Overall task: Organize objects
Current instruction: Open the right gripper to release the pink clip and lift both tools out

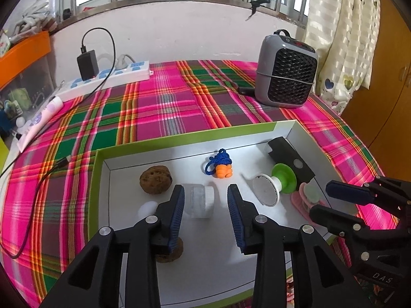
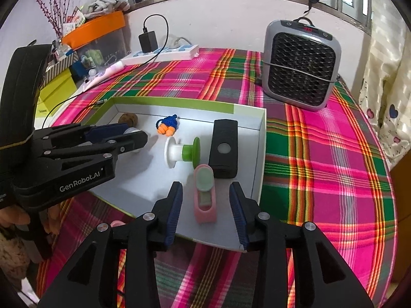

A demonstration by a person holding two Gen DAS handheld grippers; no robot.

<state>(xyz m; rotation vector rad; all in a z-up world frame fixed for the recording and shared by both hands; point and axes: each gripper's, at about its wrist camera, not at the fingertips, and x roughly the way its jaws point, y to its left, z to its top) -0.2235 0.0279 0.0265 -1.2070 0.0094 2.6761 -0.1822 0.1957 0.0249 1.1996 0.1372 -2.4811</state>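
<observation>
**Both grippers parted over a shallow box of small objects**

The shallow box (image 1: 179, 138), white inside with a green outer rim, lies on a pink-and-green plaid cloth (image 1: 159, 102) and holds all the loose items. In the left wrist view, a translucent white jar (image 1: 201, 200) lies on its side between the blue pads of the left gripper (image 1: 206, 200); the pads stand apart and do not press it. A brown cookie-like piece (image 1: 155, 179) sits just beyond the jar, and a second one (image 1: 177, 252) shows partly under the left finger. An orange toy with a blue cord (image 1: 221, 166) lies near the box's far wall. A white-and-green spool (image 2: 182, 152) rests on its side mid-box, beside a black rectangular device (image 2: 223, 151) near the right wall. In the right wrist view, a pink holder with a pale green insert (image 2: 204, 195) lies between the pads of the right gripper (image 2: 205, 205), which are likewise apart and clear of it. Beyond the box stand a grey fan heater (image 2: 301, 64) and a white power strip (image 1: 108, 77) with a black charger (image 1: 87, 64) plugged in.
</observation>
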